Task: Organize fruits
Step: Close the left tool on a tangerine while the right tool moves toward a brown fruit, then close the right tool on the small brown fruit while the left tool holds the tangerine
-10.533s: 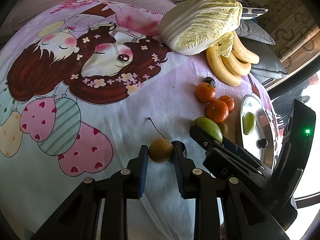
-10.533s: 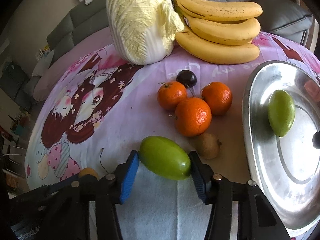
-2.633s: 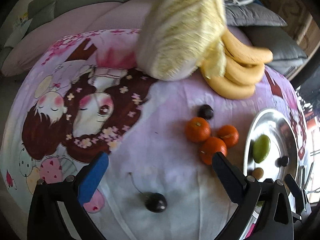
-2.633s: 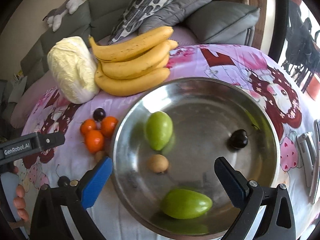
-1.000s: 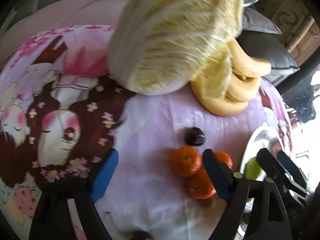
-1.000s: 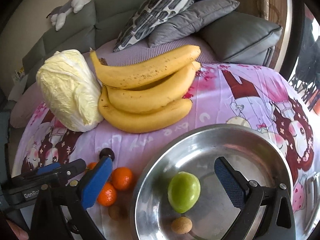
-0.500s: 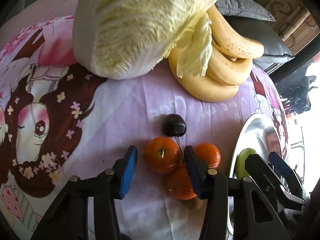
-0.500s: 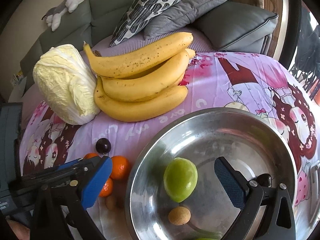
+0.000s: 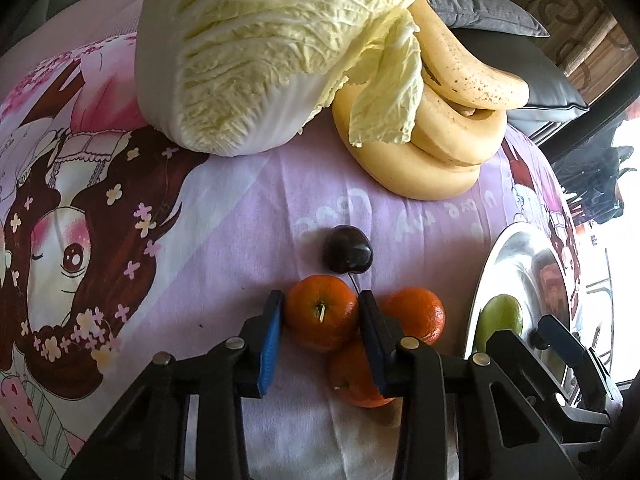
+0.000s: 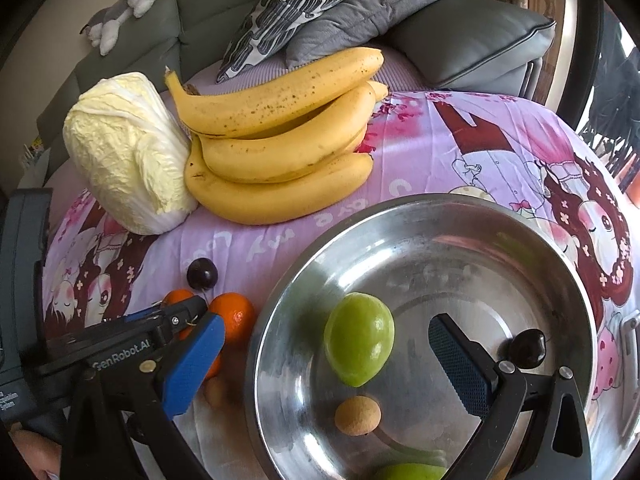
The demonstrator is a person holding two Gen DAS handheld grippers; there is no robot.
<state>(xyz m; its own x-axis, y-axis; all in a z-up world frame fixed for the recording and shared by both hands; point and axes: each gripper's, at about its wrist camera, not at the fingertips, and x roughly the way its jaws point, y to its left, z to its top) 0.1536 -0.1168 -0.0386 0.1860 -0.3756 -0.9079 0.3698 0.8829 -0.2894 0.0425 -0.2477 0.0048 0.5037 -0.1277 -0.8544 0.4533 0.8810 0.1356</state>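
Observation:
My left gripper point(image 9: 320, 300) points down at a cluster of three tangerines on the pink cartoon cloth. Its jaws are closing, and the blue pads touch both sides of the front tangerine point(image 9: 322, 322). The other two tangerines point(image 9: 416, 314) lie right behind its right finger. A dark cherry point(image 9: 347, 254) lies just beyond them. My right gripper point(image 10: 326, 322) hangs open above the steel plate point(image 10: 440, 208), holding nothing. The plate holds a green fruit point(image 10: 358, 338), a small brown fruit point(image 10: 357, 415), a cherry point(image 10: 526, 348) and a second green fruit point(image 10: 412, 472).
A bunch of bananas point(image 10: 280, 140) and a napa cabbage point(image 10: 128, 152) lie at the back of the cloth, with grey sofa cushions behind. A small brown fruit point(image 10: 216, 392) lies on the cloth between the tangerines and the plate's rim.
My left gripper came forward and down over the tangerines, and its wide jaws narrowed around the front one. The right gripper stayed open over the plate.

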